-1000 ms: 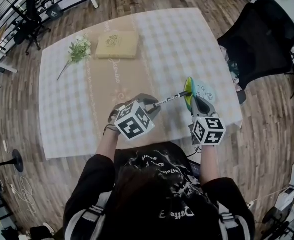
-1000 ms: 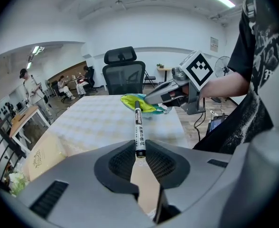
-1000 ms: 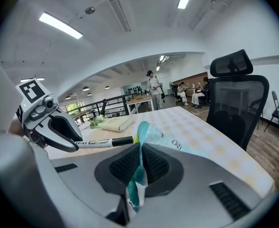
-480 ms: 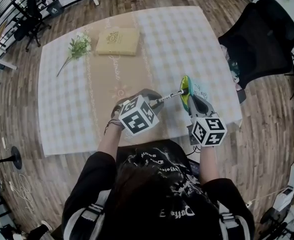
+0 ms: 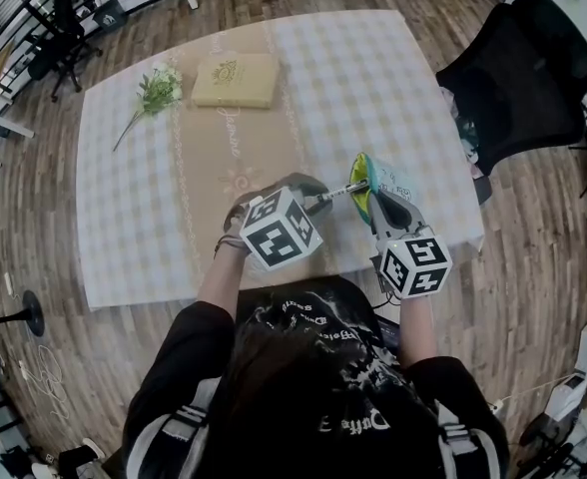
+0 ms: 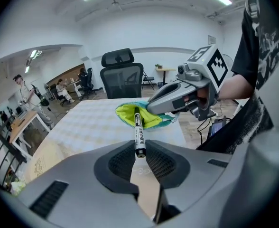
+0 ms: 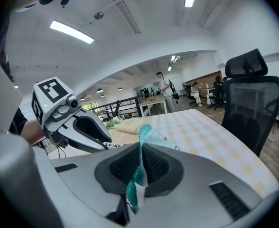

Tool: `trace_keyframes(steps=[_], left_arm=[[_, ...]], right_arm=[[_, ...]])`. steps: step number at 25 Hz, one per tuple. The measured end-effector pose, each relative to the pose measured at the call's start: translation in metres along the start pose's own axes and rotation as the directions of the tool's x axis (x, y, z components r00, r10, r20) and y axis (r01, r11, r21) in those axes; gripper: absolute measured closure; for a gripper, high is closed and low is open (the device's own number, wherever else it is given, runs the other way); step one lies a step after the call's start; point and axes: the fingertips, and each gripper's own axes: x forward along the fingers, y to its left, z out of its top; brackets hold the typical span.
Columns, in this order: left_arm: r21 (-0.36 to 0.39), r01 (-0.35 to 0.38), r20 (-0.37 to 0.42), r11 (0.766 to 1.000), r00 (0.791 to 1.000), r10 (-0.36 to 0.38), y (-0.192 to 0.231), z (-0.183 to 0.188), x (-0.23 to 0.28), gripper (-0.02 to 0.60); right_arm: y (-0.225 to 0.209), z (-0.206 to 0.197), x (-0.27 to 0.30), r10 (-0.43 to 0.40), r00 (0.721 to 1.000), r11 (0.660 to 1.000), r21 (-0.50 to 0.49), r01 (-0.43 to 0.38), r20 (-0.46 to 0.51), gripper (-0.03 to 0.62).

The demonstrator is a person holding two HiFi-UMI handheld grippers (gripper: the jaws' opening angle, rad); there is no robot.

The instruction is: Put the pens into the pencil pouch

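Left arm: in the head view we find the forearm rising from the lower centre of the frame. The left tool (image 5: 311, 204) slopes downward and points to the right of the frame. Its marker cube faces the camera.
Left tool state: the jaws are closed on the rear end of a pen (image 6: 139, 134). The pads press both sides of the barrel and nothing else is between them.
Right arm: the forearm rises at the lower right of the frame. The right tool (image 5: 374, 204) points up the frame and lies nearer to level than the left one.
Right tool state: the jaws are pinched nearly together on the teal edge of the pouch (image 7: 150, 137), with fabric hanging down between the pads.
Pen: a white barrel with dark print and a black front end. It spans the gap between the two tools at centre frame, and its front end lies at the pouch mouth against the lining.
Pouch: teal outside with a yellow-green lining. It is held on edge right of centre, with its open mouth turned toward the pen. We cannot tell whether it touches the tabletop (image 5: 353, 78).
Tabletop: covered with a pale checked cloth.
Surroundings: a beige book (image 5: 236, 81) and a flower sprig (image 5: 154, 95) lie at the upper left, well apart from the tools.
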Motion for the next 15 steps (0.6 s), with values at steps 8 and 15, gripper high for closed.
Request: trace_keyframes(steps=[8, 15], left_arm=[[-0.003, 0.019, 0.023, 1.000, 1.000, -0.019, 0.002, 0.009, -0.006, 0.499], [-0.042, 0.035, 0.046, 0.999, 0.998, -0.033, 0.006, 0.049, -0.003, 0.499]], right_arm=[[0.033, 0.001, 0.002, 0.096, 0.995, 0.994, -0.054, -0.097, -0.009, 0.568], [0.028, 0.022, -0.006, 0.152, 0.988, 0.988, -0.037, -0.153, -0.019, 0.569]])
